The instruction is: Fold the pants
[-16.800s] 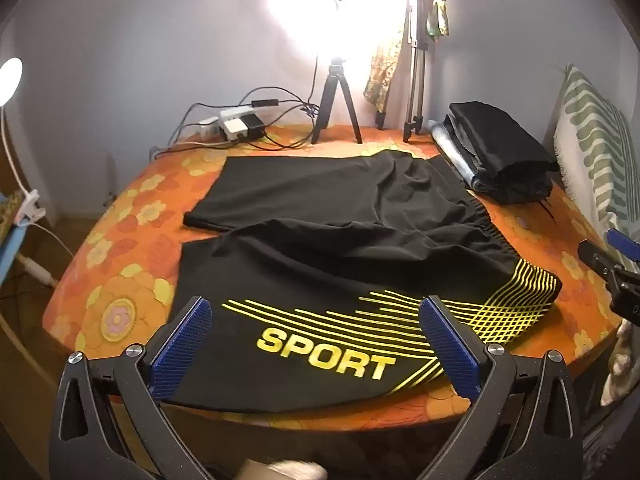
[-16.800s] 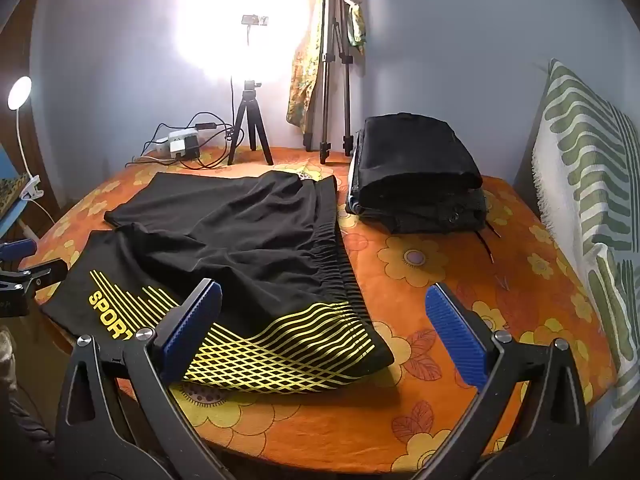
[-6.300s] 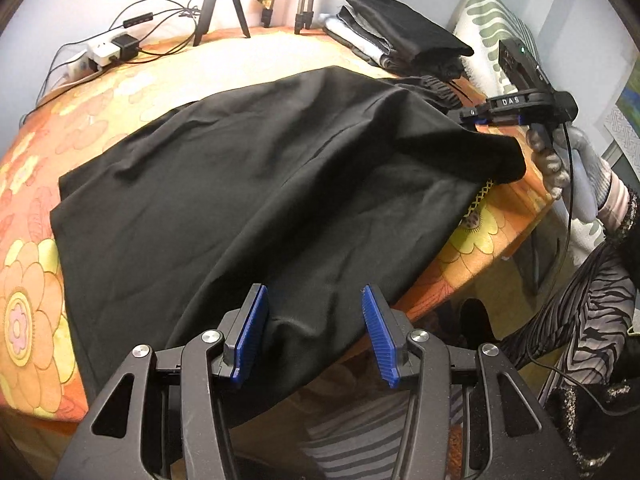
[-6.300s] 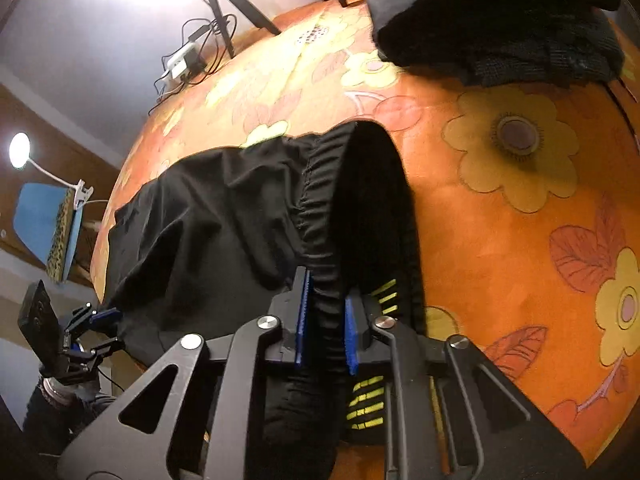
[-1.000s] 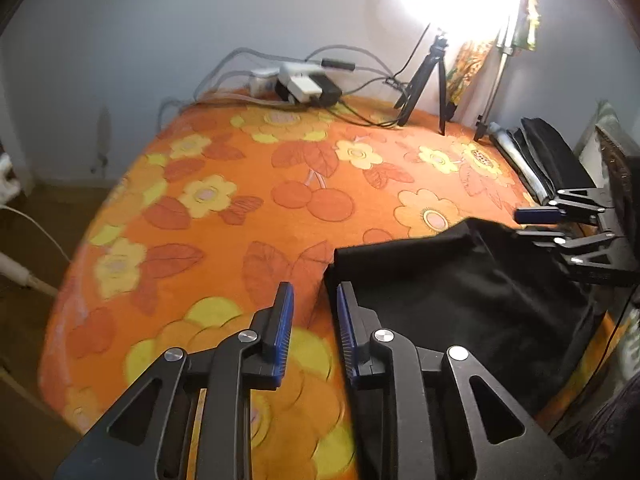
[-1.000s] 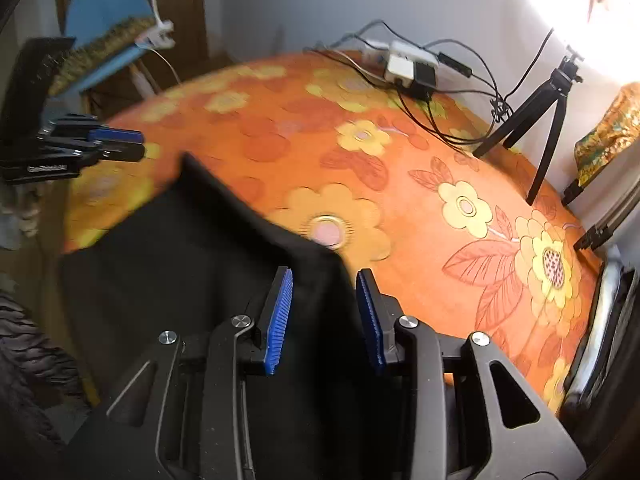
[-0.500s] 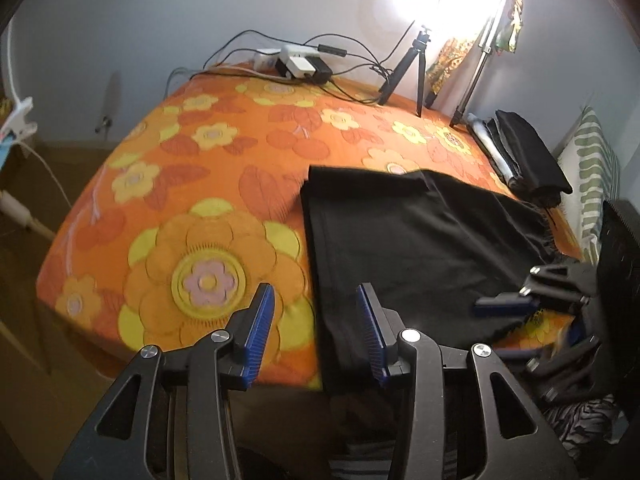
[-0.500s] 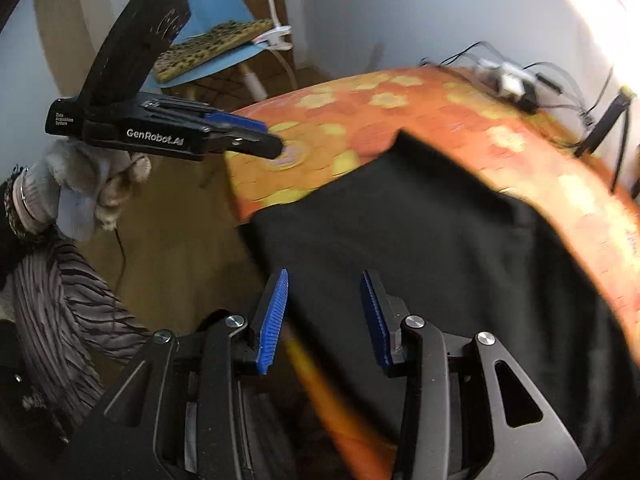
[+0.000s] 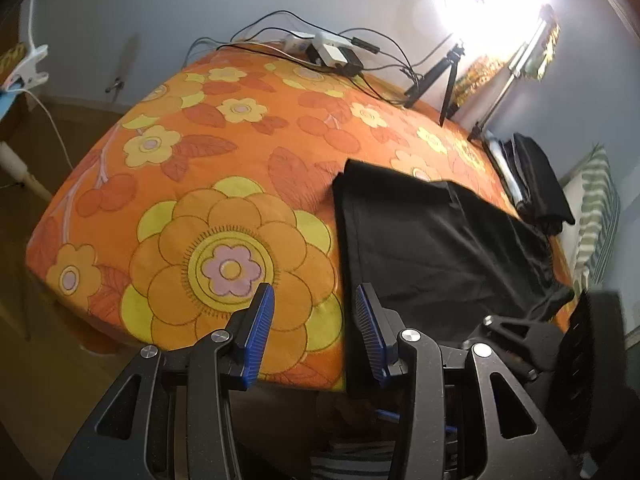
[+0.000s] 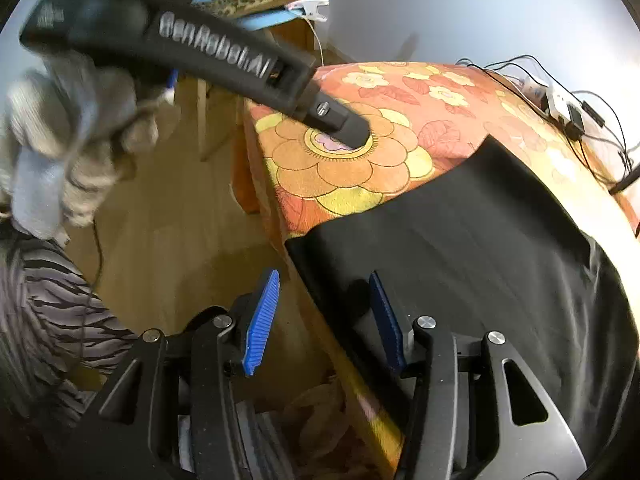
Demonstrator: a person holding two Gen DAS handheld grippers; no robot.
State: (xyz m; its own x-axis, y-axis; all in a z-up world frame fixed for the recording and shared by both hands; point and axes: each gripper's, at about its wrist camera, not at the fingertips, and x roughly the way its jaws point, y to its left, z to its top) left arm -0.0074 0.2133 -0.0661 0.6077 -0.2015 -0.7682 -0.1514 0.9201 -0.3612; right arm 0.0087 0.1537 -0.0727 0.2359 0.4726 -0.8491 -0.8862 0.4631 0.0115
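The black pants [image 9: 436, 236] lie folded flat on the orange flowered table cover [image 9: 224, 184], with their near edge hanging over the table's front edge. My left gripper [image 9: 314, 336] is open and empty, just off the front edge, left of the pants' near corner. My right gripper [image 10: 322, 320] is open and empty over the pants' [image 10: 480, 248] near left corner at the table edge. The left gripper's black body [image 10: 224, 56] shows from outside in the right wrist view, above the big flower. The right gripper's body [image 9: 560, 352] shows at the lower right of the left wrist view.
A stack of folded dark clothes [image 9: 536, 176] sits at the far right of the table. A power strip with cables [image 9: 328, 50] and tripod legs [image 9: 444, 84] stand at the back. A striped cushion [image 9: 600, 216] lies at the right. A blue chair [image 10: 256, 4] stands beyond the left edge.
Both grippers have pulled back to the table's front edge and opened a little wider. The pants stay folded on the table, released by both.
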